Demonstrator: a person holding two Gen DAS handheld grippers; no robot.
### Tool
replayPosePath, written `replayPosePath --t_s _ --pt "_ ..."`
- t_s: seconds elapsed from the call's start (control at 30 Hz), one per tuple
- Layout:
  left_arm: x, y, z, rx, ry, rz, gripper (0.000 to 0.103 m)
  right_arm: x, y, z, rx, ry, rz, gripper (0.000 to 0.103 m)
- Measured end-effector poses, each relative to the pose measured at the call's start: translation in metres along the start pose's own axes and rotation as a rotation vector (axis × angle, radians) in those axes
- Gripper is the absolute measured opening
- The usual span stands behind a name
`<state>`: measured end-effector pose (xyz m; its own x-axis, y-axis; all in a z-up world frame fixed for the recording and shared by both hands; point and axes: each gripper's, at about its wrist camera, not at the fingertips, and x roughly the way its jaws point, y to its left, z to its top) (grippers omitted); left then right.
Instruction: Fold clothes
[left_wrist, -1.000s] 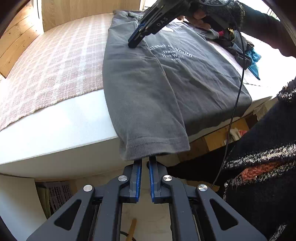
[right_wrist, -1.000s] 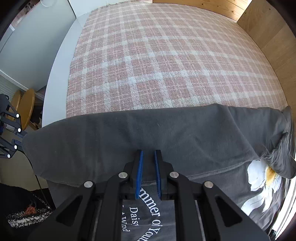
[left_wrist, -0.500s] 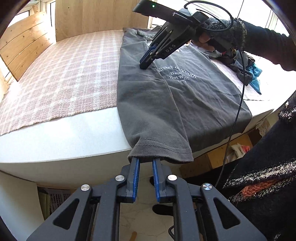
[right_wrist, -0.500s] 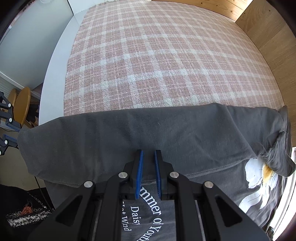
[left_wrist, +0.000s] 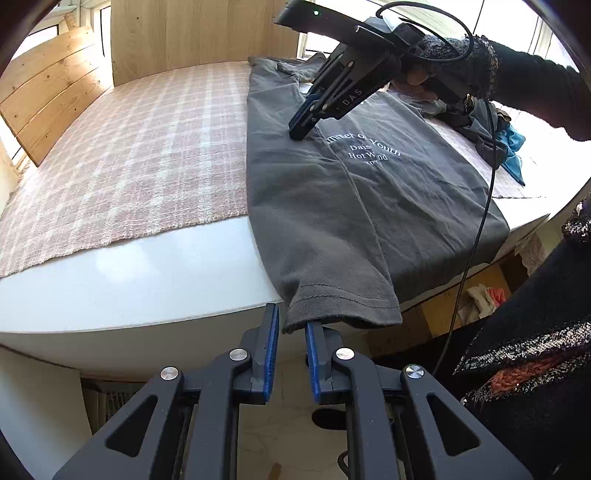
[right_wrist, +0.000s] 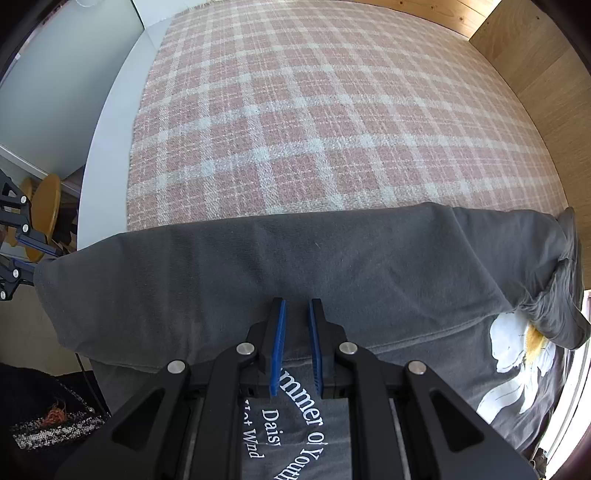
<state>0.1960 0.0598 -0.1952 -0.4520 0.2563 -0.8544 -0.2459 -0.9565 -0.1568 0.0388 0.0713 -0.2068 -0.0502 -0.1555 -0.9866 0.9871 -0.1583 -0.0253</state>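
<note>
My left gripper (left_wrist: 290, 325) has its jaws apart, with the hem corner of the dark grey T-shirt (left_wrist: 354, 206) hanging just at the gap between the blue pads; I cannot tell whether either pad touches the cloth. That corner droops over the white edge of the bed (left_wrist: 140, 280), and below it there is open floor.

My right gripper (right_wrist: 295, 321) also has its jaws apart, a narrow gap, nothing between them. Its tips sit on or just above the shirt, at the edge of the flap folded lengthwise over the printed front; from the left wrist view the tips (left_wrist: 301, 127) appear to press down beside the white lettering.

The shirt lies along the bed with its long folded edge straight against the pink checked blanket (right_wrist: 314, 122). A sleeve (right_wrist: 554, 295) is bunched over the daisy print (right_wrist: 517, 354) at the far end.

The blanket beyond the fold is broad and flat, giving room to move that way. Wooden panels (left_wrist: 55, 99) close off the far sides. A pile of other clothes (left_wrist: 491, 129) lies on the bed beyond the shirt, under the person's dark sleeve (left_wrist: 528, 85). The right gripper's cable (left_wrist: 480, 206) hangs across the shirt's outer edge.
</note>
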Motion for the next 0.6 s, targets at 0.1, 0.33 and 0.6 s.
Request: replayPosePath --t_s 0.1,0.33,0.6 --pt "0.001 -0.001 0.000 0.008 0.000 -0.006 0.003 0.000 -0.002 0.000 0.007 0.000 0.002 0.013" --pt "-0.034 -0.013 0.000 0.029 -0.049 0.078 0.002 0.000 -0.003 0.002 0.000 0.010 -0.003 0.013" --pt "-0.011 0.000 -0.023 -0.005 0.103 0.120 0.000 -0.024 0.007 -0.010 0.039 -0.048 0.015 0.013"
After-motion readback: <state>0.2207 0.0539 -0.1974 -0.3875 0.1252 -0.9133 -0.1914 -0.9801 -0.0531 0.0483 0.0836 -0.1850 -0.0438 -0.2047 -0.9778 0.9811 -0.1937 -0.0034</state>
